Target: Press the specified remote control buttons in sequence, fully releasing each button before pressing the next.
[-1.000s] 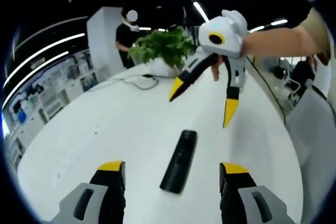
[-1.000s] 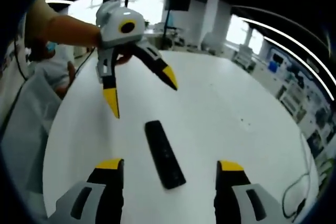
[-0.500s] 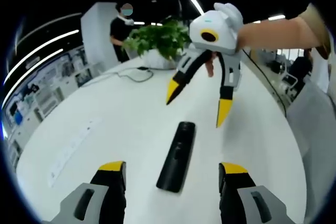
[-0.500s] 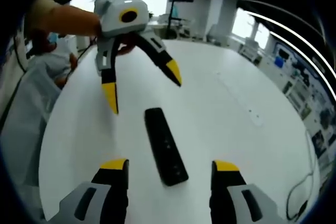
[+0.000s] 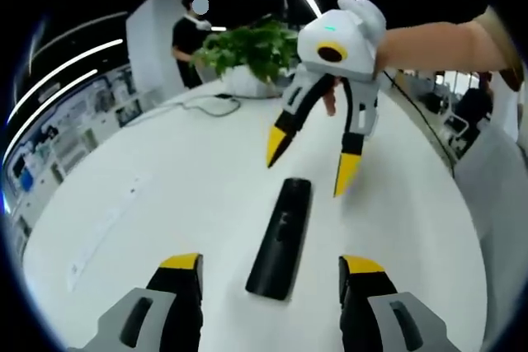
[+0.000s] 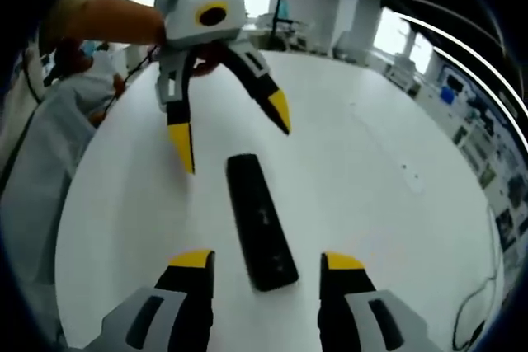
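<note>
Nearing the remote (image 5: 280, 237), both open tools have dropped lower.

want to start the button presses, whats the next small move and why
Probably lower the right gripper toward the black remote, narrowing its fingers so one tip can press. The remote lies flat on the white table, untouched, between both open grippers; the left gripper sits at its opposite end. No button is contacted yet, and which button comes first cannot be told.

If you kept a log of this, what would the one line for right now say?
stage: approach | remote: flat on white table, untouched | left gripper: open, at near end | right gripper: open, at far end
</note>
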Motion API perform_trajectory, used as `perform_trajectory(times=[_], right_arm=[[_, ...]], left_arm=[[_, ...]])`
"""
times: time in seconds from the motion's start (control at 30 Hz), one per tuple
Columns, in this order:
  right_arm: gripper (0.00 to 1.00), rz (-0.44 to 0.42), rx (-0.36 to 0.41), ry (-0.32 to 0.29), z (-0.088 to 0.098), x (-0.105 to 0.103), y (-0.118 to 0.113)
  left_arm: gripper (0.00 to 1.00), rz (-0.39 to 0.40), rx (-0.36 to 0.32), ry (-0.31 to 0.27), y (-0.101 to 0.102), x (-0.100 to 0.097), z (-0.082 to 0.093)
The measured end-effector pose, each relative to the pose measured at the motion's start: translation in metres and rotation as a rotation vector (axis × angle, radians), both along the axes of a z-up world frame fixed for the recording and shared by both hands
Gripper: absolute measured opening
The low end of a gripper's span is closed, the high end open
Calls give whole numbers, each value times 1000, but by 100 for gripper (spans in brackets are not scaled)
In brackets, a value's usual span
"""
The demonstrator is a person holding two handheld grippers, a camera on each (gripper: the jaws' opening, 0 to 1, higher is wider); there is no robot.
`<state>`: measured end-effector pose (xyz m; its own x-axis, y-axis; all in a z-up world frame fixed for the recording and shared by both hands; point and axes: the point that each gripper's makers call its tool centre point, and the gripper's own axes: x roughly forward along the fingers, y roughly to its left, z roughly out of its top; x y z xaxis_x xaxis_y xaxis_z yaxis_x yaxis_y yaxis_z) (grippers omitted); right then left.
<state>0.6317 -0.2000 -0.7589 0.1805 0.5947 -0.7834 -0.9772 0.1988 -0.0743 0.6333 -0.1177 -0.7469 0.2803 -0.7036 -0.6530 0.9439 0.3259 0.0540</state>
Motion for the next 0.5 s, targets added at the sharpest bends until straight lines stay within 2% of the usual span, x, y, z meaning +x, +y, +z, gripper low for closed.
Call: perform_trajectory(times=[0.5], right_arm=[[41,24,-41,36,-15,2,3]], left_arm=[[64,-20,33,22,-8,5,-12]])
